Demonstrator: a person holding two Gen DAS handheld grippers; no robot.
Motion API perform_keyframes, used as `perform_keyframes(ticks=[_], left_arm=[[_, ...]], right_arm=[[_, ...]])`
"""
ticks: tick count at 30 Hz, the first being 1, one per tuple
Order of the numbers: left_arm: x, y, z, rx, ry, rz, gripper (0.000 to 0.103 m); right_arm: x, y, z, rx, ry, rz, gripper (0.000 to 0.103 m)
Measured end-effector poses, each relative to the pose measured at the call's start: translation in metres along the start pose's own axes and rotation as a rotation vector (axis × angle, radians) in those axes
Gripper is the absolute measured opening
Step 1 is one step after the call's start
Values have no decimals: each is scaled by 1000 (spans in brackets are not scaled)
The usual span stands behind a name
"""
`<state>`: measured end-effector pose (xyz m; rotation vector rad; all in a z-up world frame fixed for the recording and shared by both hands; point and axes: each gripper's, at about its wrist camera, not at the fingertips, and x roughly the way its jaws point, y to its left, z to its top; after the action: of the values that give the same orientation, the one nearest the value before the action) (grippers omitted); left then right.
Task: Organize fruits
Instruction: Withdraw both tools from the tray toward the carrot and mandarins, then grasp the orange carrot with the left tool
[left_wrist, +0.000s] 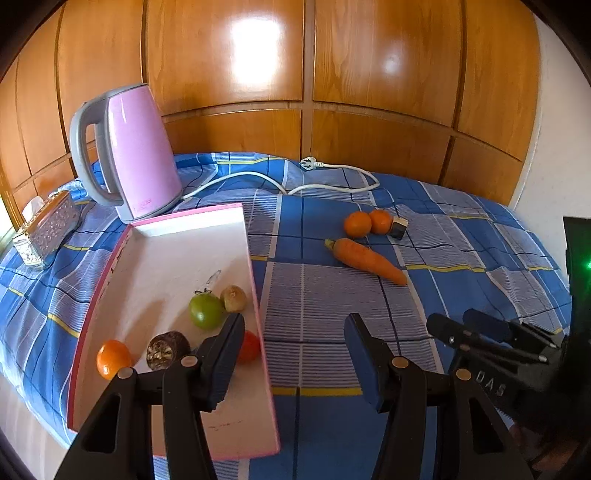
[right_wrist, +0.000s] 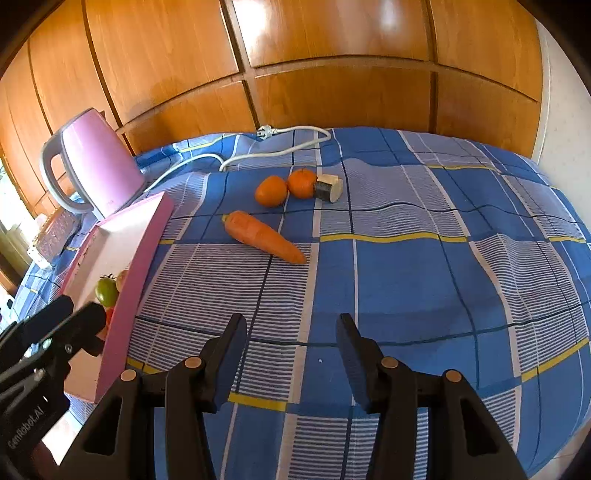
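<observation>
A pink-rimmed white tray (left_wrist: 184, 258) lies on the blue checked cloth and holds a green fruit (left_wrist: 205, 311), a brown kiwi (left_wrist: 233, 298), an orange (left_wrist: 112, 359), a dark halved fruit (left_wrist: 166, 349) and a red fruit (left_wrist: 249, 345) partly hidden by my left finger. Two oranges (left_wrist: 357, 223) (left_wrist: 381, 220) and a carrot (left_wrist: 369, 260) lie on the cloth to the right, also in the right wrist view (right_wrist: 271, 190) (right_wrist: 302, 182) (right_wrist: 264, 236). My left gripper (left_wrist: 295, 325) is open and empty over the tray's right rim. My right gripper (right_wrist: 291, 325) is open and empty, short of the carrot.
A pink kettle (left_wrist: 136, 147) with a white cord (left_wrist: 332, 184) stands behind the tray. A silver box (left_wrist: 46, 229) sits far left. A small dark and pale block (right_wrist: 328, 187) touches the right orange. Wooden panels stand behind the table.
</observation>
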<state>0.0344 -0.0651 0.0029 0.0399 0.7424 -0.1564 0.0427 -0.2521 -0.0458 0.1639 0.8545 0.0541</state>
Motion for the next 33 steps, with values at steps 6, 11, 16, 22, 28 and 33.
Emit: perform_keyframes(ticks=[6, 11, 16, 22, 28, 33], left_arm=[[17, -11, 12, 3, 19, -6, 57], [37, -21, 22, -2, 45, -26, 47], [59, -28, 30, -19, 85, -39, 43], [85, -32, 41, -43, 117, -42, 43], [110, -37, 53, -75, 146, -59, 43], [130, -39, 58, -115, 184, -81, 43]], right_arm=[[10, -9, 5, 4, 6, -25, 51], [20, -20, 14, 14, 9, -47, 51], [29, -26, 25, 9, 10, -59, 51], [43, -29, 39, -3, 15, -70, 51], [56, -35, 46, 6, 29, -77, 51], [66, -40, 46, 16, 44, -77, 51]])
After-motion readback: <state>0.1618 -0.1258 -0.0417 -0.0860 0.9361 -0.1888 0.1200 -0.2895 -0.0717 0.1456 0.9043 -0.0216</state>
